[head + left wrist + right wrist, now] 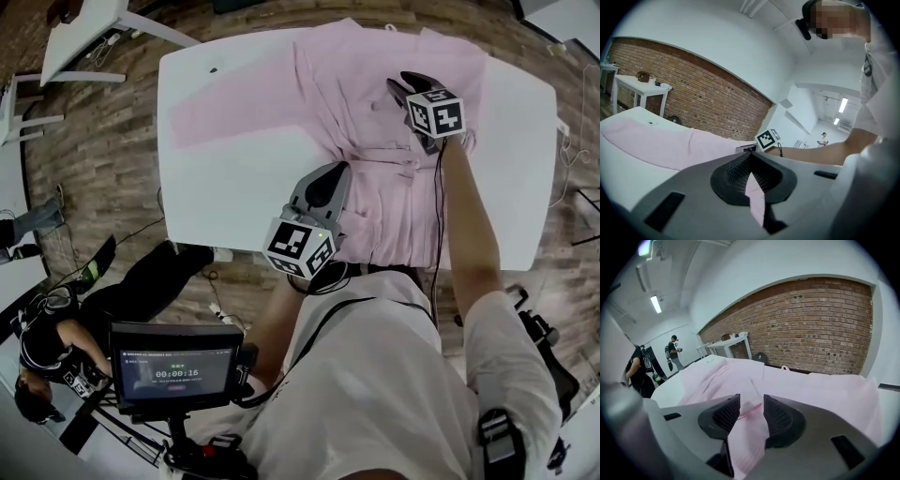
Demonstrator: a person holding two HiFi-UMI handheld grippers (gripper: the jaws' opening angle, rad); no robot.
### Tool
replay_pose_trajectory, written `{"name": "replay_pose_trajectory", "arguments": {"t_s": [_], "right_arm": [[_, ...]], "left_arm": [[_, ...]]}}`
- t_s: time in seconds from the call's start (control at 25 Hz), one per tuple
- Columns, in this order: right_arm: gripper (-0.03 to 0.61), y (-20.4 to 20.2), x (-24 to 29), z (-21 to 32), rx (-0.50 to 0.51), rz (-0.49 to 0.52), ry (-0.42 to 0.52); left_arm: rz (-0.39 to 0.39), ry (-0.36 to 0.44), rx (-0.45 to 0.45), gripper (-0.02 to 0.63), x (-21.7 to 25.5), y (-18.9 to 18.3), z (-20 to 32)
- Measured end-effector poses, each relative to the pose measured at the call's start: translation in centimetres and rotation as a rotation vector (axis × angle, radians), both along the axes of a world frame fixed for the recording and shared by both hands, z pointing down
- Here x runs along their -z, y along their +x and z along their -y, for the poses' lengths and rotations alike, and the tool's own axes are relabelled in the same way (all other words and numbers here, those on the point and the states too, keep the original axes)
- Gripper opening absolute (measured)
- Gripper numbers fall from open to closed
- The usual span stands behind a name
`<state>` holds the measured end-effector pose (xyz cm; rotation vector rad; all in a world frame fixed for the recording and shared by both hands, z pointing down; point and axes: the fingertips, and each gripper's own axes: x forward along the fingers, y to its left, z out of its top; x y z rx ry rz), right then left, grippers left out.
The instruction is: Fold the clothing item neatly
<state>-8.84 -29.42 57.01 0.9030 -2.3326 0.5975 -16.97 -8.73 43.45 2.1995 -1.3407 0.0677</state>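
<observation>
A pink shirt (352,94) lies spread on the white table (225,187), with one sleeve (234,103) stretched out to the left. My left gripper (336,171) is at the shirt's near left edge, shut on a fold of pink cloth that shows between its pads (749,165). My right gripper (406,84) hovers over the middle of the shirt (740,376). Its jaws stand apart (751,401), and the cloth lying below them shows through the gap without being pinched. The shirt's near hem hangs toward the table's front edge.
A person in dark clothes (56,347) crouches on the wood floor at the lower left beside a timer screen (173,370). White side tables (84,28) stand at the upper left. Other people (640,371) stand far off by the brick wall (815,329).
</observation>
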Motion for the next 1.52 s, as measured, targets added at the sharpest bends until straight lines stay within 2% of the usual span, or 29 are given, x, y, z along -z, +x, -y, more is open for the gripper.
{"name": "replay_pose_trajectory", "arguments": {"t_s": [0.12, 0.16, 0.2, 0.24, 0.4, 0.56, 0.72, 0.88, 0.96, 1.04, 1.16, 1.28, 1.4, 1.52], "right_arm": [[0.154, -0.6, -1.6, 0.4, 0.026, -0.044, -0.032], [0.128, -0.7, -2.1, 0.5, 0.036, -0.068, -0.032], [0.056, -0.7, -2.2, 0.7, 0.045, -0.090, -0.020], [0.017, -0.8, -2.0, 0.8, 0.053, -0.101, -0.002], [0.017, -2.9, 0.5, 0.5, 0.103, -0.062, 0.044], [0.017, -6.9, 3.7, 0.6, 0.160, 0.016, 0.070], [0.017, -12.1, 4.2, -0.2, 0.239, 0.036, 0.048], [0.018, -16.5, 1.8, -1.8, 0.299, 0.022, -0.017], [0.094, -18.0, 1.0, -3.0, 0.335, 0.025, -0.047], [0.125, -18.7, 1.3, -4.1, 0.371, 0.036, -0.043], [0.137, -17.9, 2.8, -5.1, 0.376, 0.079, -0.014], [0.137, -14.4, 3.5, -5.5, 0.327, 0.112, -0.017], [0.137, -10.3, 2.4, -6.0, 0.287, 0.095, -0.049], [0.137, -8.4, 1.0, -6.6, 0.285, 0.065, -0.083]], "left_arm": [[0.006, -0.008, 0.010, 0.002, -0.3, -0.4, 0.1], [0.007, -0.009, 0.014, 0.002, -0.4, -0.5, 0.2], [0.007, -0.011, 0.017, 0.002, -0.5, -0.6, 0.1], [0.006, -0.014, 0.021, 0.002, -0.6, -0.8, 0.1], [0.003, -0.028, 0.034, 0.002, -1.1, -1.4, -0.4], [-0.004, -0.019, 0.043, 0.002, -0.9, -1.9, -0.3], [-0.004, -0.020, 0.065, 0.002, -0.8, -3.1, -0.4], [0.000, -0.022, 0.092, 0.002, -0.9, -4.6, -1.0], [-0.001, -0.021, 0.103, 0.002, -0.8, -5.1, -1.4], [-0.002, -0.019, 0.113, 0.002, -0.7, -5.6, -1.6], [-0.006, -0.013, 0.115, 0.002, -0.5, -5.8, -1.5], [-0.013, -0.003, 0.104, 0.002, -0.2, -5.3, -1.3], [-0.017, 0.003, 0.083, 0.002, -0.2, -4.8, -1.2], [-0.017, 0.003, 0.063, 0.002, -0.3, -4.1, -1.1]]}}
